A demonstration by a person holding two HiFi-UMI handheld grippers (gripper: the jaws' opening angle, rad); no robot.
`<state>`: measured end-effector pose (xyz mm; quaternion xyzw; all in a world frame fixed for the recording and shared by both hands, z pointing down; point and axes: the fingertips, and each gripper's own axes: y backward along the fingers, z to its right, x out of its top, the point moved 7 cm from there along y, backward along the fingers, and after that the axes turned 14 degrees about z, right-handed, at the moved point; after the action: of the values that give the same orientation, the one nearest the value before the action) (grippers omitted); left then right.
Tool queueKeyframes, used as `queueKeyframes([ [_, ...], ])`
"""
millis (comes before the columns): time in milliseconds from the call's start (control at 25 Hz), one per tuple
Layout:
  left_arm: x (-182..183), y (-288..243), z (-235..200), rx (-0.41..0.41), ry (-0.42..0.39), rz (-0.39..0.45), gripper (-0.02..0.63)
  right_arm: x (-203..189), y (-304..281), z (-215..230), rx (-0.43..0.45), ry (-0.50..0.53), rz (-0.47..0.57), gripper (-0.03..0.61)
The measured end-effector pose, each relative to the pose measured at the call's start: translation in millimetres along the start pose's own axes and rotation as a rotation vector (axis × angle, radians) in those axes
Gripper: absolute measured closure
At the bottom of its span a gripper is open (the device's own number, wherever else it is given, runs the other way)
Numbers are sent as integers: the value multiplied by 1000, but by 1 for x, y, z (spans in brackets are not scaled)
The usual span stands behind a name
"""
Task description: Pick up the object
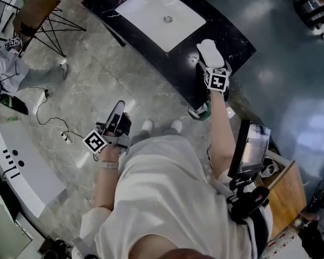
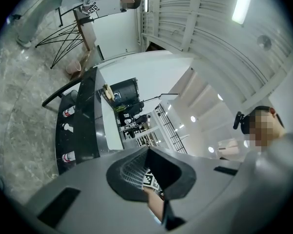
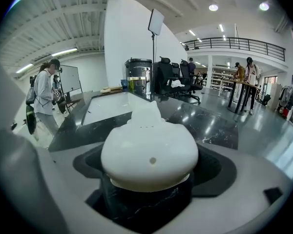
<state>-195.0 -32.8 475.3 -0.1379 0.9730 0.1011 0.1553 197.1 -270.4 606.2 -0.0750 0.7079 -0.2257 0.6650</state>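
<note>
At front edge of black marble bench (image 1: 227, 36), white rounded plastic object (image 3: 149, 152) sits between jaws of your right tool (image 1: 211, 58); jaws spread wide, not clamping it. White rectangular sink basin (image 1: 146, 9) sunk in bench nearby, round metal drain (image 1: 168, 19) at centre. Your left tool (image 1: 120, 109) over grey stone floor (image 1: 97, 74), jaws together, empty.

No words, brand names or numbers can be read anywhere. The only signs are black-and-white square code markers, one on the left cube (image 1: 95, 141) and one on the right cube (image 1: 216, 80). The bottles (image 2: 68, 112) on the dark tabletop (image 2: 85, 130) carry red labels whose print is too small to read.
</note>
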Motion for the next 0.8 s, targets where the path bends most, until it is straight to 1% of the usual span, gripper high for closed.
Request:
queueKeyframes([
  [200,0,2,0,1,1,10,607,-4,-4,0,-5,19,-6,97],
  [400,-1,3,-3,5,6,6,607,-3,-3,1,-17,17,-12,97],
  [680,-1,3,-5,10,18,2,607,5,3,-4,-2,-42,49,97],
  [800,-1,5,-7,8,32,3,607,7,8,-9,24,-93,74,97],
])
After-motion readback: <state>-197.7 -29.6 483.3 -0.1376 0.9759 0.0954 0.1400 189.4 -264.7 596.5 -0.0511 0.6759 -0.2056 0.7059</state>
